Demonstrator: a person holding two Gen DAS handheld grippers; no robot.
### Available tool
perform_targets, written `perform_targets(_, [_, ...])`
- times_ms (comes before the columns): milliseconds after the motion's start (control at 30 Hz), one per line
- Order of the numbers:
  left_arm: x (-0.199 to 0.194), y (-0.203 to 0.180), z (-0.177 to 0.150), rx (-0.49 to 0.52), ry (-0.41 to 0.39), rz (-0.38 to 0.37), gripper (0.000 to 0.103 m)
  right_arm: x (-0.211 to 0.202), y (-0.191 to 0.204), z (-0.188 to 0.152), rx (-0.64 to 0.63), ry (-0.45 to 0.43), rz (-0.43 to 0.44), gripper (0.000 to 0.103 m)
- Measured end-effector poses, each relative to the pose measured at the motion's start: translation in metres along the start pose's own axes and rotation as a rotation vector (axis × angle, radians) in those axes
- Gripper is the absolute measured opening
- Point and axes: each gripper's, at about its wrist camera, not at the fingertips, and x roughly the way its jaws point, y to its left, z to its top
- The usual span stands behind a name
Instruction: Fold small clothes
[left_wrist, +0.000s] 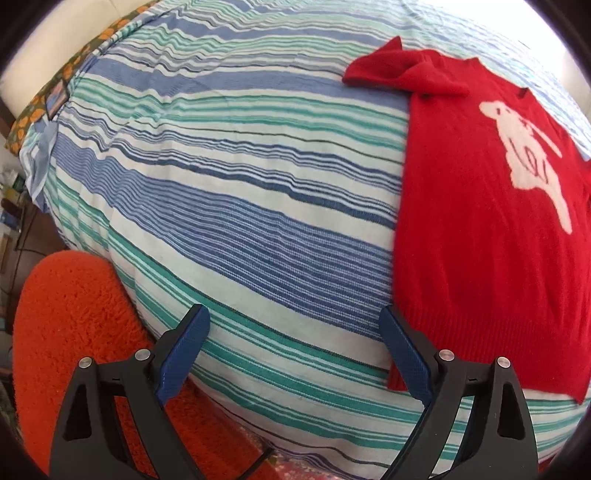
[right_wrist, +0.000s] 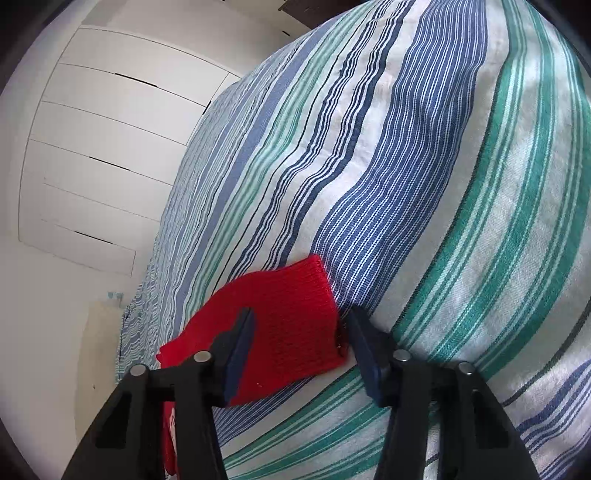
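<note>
Red sweater lying on the striped bedspread; both grippers hovering over it, neither grasping.

Left wrist view: the red sweater (left_wrist: 480, 229) is lying flat, front up, on the right part of the striped bedspread (left_wrist: 229, 192), a white animal motif (left_wrist: 524, 158) showing, one sleeve (left_wrist: 391, 70) bunching at its far corner. The left gripper (left_wrist: 293, 354) is hanging spread wide over bare bedspread just beside the hem, nothing between its fingers. An orange fluffy rug (left_wrist: 74, 317) is showing below the bed edge. Right wrist view: the right gripper (right_wrist: 299, 350) is standing released, its fingers straddling a ribbed sweater cuff (right_wrist: 291, 325) lying on the bedspread, pads not pressing it. White cupboard doors (right_wrist: 110, 147) are filling the background.
</note>
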Motion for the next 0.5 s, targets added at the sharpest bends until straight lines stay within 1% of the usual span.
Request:
perform_targets(33, [0.000,0.000,0.000,0.002,0.000,0.003,0.094,0.003,0.005,-0.002,-0.046,0.020,-0.043,0.008])
perform_targets(67, [0.000,0.000,0.000,0.003,0.000,0.005,0.094,0.000,0.011,-0.001,-0.100,0.012,-0.076,0.007])
perform_targets(100, [0.000,0.000,0.000,0.004,-0.001,0.006,0.094,-0.008,0.022,0.001,-0.176,-0.029,-0.135,0.007])
perform_targets(167, [0.000,0.000,0.000,0.005,0.001,0.010,0.094,-0.014,0.031,0.006,-0.250,-0.087,-0.237,0.006])
perform_targets(200, [0.002,-0.001,0.000,0.006,0.004,0.013,0.094,-0.013,0.030,0.009,-0.261,-0.093,-0.282,0.006])
perform_targets(267, [0.003,-0.003,0.000,0.011,0.007,0.019,0.094,-0.004,0.024,0.008,-0.244,-0.063,-0.328,0.005])
perform_targets(367, [0.003,-0.004,-0.001,0.021,0.006,0.024,0.094,-0.002,0.031,-0.005,-0.271,-0.080,-0.364,0.006])
perform_targets(400, [0.003,-0.004,-0.001,0.022,0.006,0.023,0.094,-0.001,0.030,-0.005,-0.255,-0.082,-0.347,0.008])
perform_targets(433, [0.003,-0.003,-0.002,0.021,0.005,0.022,0.094,0.000,0.031,-0.004,-0.228,-0.079,-0.321,0.014])
perform_targets(467, [0.003,-0.002,-0.001,0.017,0.006,0.019,0.094,-0.004,0.034,0.001,-0.189,-0.077,-0.282,0.017])
perform_targets(500, [0.003,-0.001,-0.001,0.011,0.006,0.016,0.094,-0.011,0.027,0.004,-0.145,-0.080,-0.241,0.024])
